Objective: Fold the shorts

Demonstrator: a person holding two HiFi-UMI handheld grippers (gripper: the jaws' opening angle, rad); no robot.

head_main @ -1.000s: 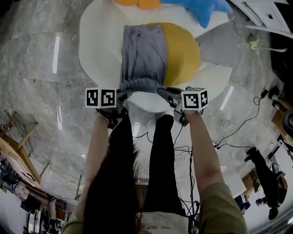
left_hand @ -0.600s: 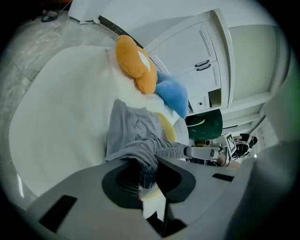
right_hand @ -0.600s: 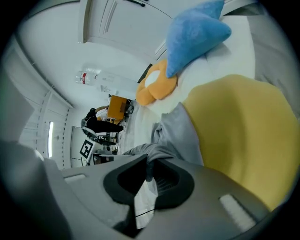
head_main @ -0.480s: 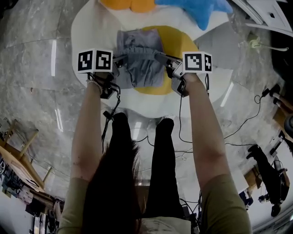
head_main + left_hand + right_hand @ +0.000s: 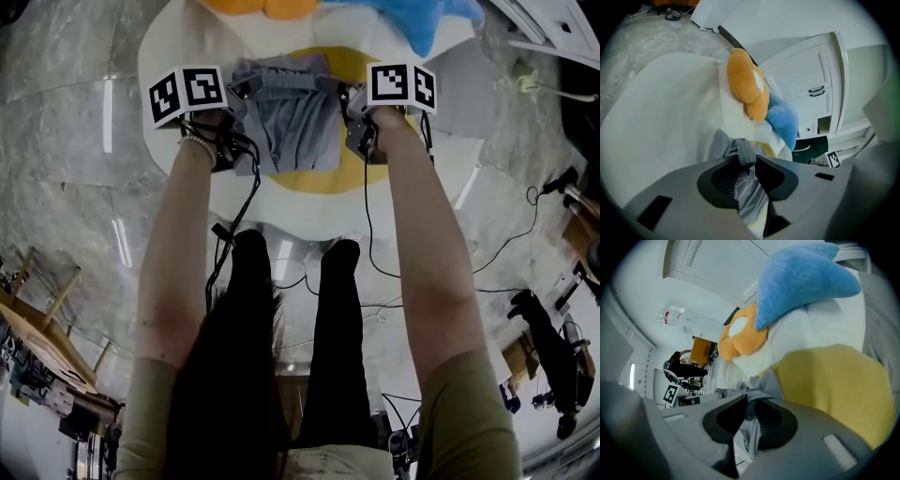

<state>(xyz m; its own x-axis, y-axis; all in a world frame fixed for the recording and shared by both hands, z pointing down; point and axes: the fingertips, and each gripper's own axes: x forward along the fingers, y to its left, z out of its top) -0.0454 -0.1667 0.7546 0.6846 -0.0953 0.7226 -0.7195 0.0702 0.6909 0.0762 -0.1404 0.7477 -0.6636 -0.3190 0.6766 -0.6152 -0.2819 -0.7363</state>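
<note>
The grey shorts (image 5: 292,127) lie on the yellow centre of a white egg-shaped mat (image 5: 178,47), doubled over with the waistband at the far end. My left gripper (image 5: 242,92) holds the waistband's left corner; its jaws have just been opening, and the gathered band (image 5: 746,152) still sits pinched between them (image 5: 747,160). My right gripper (image 5: 340,94) is shut on the right corner, with grey cloth (image 5: 768,383) bunched at its tips (image 5: 751,405). Both grippers point down at the mat, side by side.
An orange plush (image 5: 281,7) and a blue plush (image 5: 427,21) lie on the mat just beyond the shorts. Black cables (image 5: 380,281) trail over the marble floor by the person's legs. White cabinets (image 5: 811,84) stand behind; a wooden chair (image 5: 33,323) is at lower left.
Both grippers have carried the waistband away from the person, over the legs of the shorts to the far end. The shorts now lie folded in half.
</note>
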